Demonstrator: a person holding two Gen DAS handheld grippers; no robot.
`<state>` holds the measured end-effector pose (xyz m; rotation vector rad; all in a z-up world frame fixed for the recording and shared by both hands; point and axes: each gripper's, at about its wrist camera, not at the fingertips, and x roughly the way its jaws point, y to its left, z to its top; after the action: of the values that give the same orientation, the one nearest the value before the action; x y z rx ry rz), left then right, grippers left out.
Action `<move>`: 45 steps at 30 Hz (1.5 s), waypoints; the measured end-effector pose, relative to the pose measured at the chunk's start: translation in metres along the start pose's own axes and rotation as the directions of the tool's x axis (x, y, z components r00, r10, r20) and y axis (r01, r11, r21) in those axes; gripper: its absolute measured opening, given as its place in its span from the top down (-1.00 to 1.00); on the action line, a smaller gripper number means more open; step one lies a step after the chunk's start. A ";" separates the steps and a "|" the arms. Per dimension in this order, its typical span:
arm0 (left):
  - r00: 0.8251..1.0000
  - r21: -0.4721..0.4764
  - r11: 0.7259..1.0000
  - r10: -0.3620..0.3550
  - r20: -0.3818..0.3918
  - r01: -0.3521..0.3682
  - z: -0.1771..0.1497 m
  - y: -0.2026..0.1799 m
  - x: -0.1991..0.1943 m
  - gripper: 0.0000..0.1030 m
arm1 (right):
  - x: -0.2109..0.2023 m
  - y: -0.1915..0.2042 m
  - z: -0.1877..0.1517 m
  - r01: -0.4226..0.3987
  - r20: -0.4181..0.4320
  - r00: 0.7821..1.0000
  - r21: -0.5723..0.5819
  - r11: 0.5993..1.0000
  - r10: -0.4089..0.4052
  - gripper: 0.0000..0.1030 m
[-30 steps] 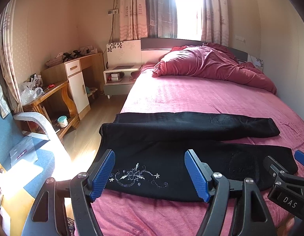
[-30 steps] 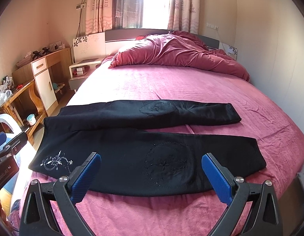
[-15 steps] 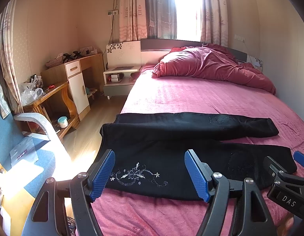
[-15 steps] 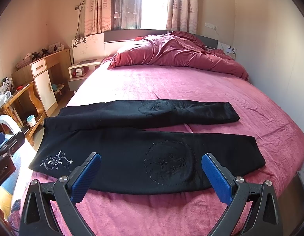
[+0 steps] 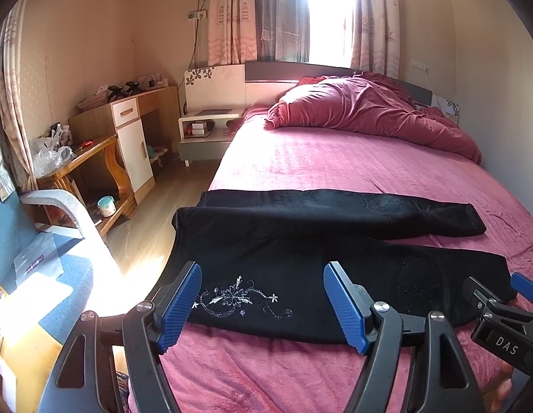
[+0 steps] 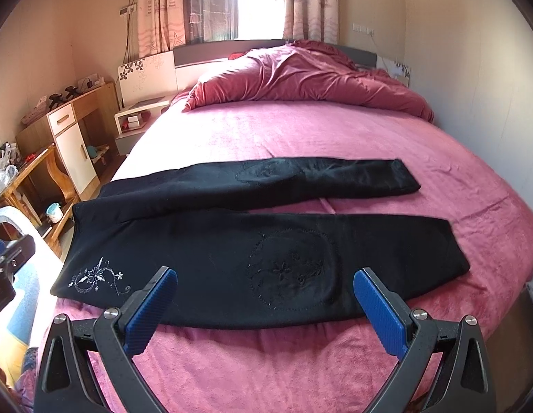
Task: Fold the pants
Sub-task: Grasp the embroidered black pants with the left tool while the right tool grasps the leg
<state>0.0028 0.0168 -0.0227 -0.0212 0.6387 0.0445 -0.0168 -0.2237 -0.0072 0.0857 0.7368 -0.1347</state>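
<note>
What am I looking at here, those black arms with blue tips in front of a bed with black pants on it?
There is no robot. A person holds a two-finger grasping tool in each hand, and a small wide-angle camera on each tool looks forward along its fingers. One picture comes from the left tool, the other from the right tool. The blue parts are the grip pads on the fingers. Both tools are open and hold nothing. A pair of black pants lies flat across the pink bed, legs spread apart, silver flower embroidery near the waist. A bunched red duvet sits at the head of the bed. The pants are not folded yet.
</note>
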 end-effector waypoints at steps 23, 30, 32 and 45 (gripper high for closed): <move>0.878 -0.501 0.863 -0.284 -0.385 0.059 -0.080 0.126 0.132 -0.92 | 0.090 -0.210 -0.068 -0.005 -0.200 0.965 0.631 0.775 0.169 -0.84; 0.870 -0.567 0.824 -0.273 -0.411 -0.009 -0.090 0.150 0.142 -0.62 | 0.124 -0.257 -0.073 0.065 -0.220 0.964 0.737 0.673 0.147 -0.27; 0.875 -0.579 0.815 -0.267 -0.403 -0.017 -0.086 0.155 0.144 -0.46 | 0.130 -0.263 -0.071 0.068 -0.212 0.967 0.751 0.657 0.142 -0.26; 0.887 -0.595 0.803 -0.250 -0.389 -0.034 -0.057 0.163 0.164 0.76 | 0.155 -0.282 -0.043 0.090 -0.235 0.965 0.704 0.705 0.112 0.57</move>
<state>0.0932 0.1838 -0.1672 -0.6983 1.0742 0.1258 0.0252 -0.5107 -0.1526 0.8756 0.9169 -0.4031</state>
